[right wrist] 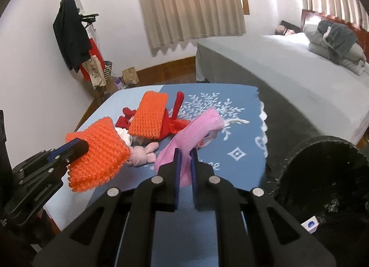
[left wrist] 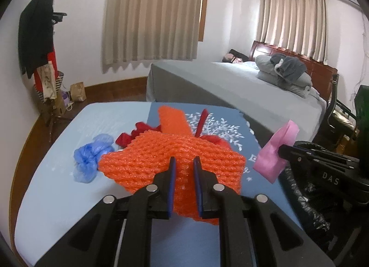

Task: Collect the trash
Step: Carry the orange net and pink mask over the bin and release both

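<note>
Both jaws pinch trash: left gripper (left wrist: 184, 163) orange foam net (left wrist: 170, 161), right gripper (right wrist: 184, 154) pink net (right wrist: 196, 126). You next carry both to the black bin (right wrist: 322, 174) beside the surface (left wrist: 57, 186).

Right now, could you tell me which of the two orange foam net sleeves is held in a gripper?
The nearer orange foam net sleeve, clamped by the left gripper; the other orange foam net sleeve lies free on the blue table.
</note>
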A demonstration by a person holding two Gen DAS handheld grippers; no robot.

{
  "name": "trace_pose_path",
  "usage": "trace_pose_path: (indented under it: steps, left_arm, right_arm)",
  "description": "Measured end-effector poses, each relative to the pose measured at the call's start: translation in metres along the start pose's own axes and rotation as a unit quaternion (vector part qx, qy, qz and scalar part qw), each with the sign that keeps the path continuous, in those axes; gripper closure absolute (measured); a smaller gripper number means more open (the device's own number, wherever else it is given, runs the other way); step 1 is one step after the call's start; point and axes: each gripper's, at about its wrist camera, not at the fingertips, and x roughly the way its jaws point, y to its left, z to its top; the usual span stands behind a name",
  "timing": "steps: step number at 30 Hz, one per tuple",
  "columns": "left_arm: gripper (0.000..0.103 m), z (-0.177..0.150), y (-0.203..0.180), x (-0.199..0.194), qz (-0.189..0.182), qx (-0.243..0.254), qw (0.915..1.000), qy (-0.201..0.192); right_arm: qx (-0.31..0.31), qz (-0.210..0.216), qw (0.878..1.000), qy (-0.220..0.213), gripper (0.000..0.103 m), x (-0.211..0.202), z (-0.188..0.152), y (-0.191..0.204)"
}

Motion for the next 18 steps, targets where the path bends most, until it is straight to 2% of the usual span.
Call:
trace_pose_path:
  steps: [9,18]
  left_arm:
    - [0.088,0.013,-0.033,-0.001,-0.029,0.025,0.9991,-0.016]
    - [0.088,0.023,-0.078,0.004,-0.077,0.048,0.9955,-0.028]
  right_arm:
    - [0.014,-0.024,0.999,-0.019,0.095,-0.028,0.001,-0.025]
    - [0.033,-0.062,0.997,-0.035,0.095,-0.057,-0.005,-0.064]
